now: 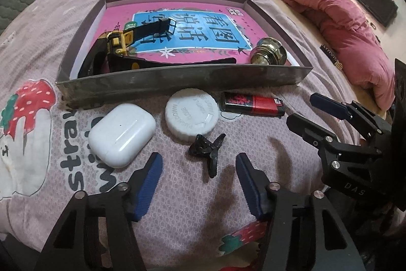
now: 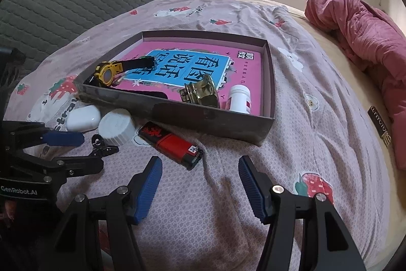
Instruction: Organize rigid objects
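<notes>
- left claw (image 1: 199,164) hangs over the bedspread (image 1: 177,207), jaws apart and nothing gripped, the little black clip (image 1: 206,149) sitting just ahead between the blue tips
- white earbud case (image 1: 121,135) is just off its left finger, white round lid (image 1: 192,113) right past the clip
- red and black lighter (image 1: 253,104) is ahead to the right, up against the box
- right claw (image 2: 200,166) is wide and empty too, the lighter just in front of its left finger
- beyond all that, the shallow cardboard box (image 1: 177,84) holds a pink book (image 1: 203,24), yellow watch (image 1: 119,41), brass knob (image 1: 269,55) and a white bottle (image 2: 239,98)
- pink quilt (image 1: 330,17) is bunched up far right
</notes>
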A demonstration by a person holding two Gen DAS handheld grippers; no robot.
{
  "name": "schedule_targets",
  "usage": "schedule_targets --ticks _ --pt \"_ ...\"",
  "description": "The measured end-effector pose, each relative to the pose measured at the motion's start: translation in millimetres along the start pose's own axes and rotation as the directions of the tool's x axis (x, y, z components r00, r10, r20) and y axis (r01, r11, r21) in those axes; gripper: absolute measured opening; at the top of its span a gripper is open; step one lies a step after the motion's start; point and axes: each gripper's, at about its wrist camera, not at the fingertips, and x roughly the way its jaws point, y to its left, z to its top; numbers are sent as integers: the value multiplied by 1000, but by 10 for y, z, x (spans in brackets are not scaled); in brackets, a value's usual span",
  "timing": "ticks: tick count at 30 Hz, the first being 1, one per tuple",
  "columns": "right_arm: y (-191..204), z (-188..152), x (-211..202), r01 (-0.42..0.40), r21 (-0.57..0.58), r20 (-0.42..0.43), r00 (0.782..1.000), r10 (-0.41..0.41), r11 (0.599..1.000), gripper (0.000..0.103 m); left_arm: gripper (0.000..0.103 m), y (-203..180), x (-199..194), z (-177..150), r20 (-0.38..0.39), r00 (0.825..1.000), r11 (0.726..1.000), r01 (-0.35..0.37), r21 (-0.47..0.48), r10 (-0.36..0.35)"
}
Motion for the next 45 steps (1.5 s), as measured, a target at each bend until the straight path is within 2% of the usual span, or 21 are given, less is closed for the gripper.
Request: schedule_targets --ticks 2,4,18,24,29,33,40,45 --pt "1 -1 6 -3 -1 0 1000 3 1000 62 50 -1 14 9 -2 1000 1000 26 -8 -26" --pt "1 1 22 -8 -5 -5 1000 8 1000 62 47 9 36 22 -6 999 998 52 -25 -52" --pt "105 60 302 -16 -124 -34 999 12 992 62 40 -15 123 76 -6 997 997 77 -29 -77" --pt "315 155 426 1 -278 -41 999 -13 960 62 36 19 153 86 -11 997 996 82 -41 -83" --pt "403 188 529 -51 -349 -100 995 17 936 62 34 26 161 86 -13 996 996 85 -39 -86" --pt "386 220 562 -87 -326 -128 991 48 941 62 32 48 155 78 -13 996 995 88 -44 -89" --pt "456 191 531 -145 -324 -166 982 95 935 42 31 50 157 81 -15 996 995 90 -46 -91" --pt "434 153 446 -215 -251 -192 967 169 944 36 31 55 147 73 -16 996 995 91 -46 -91"
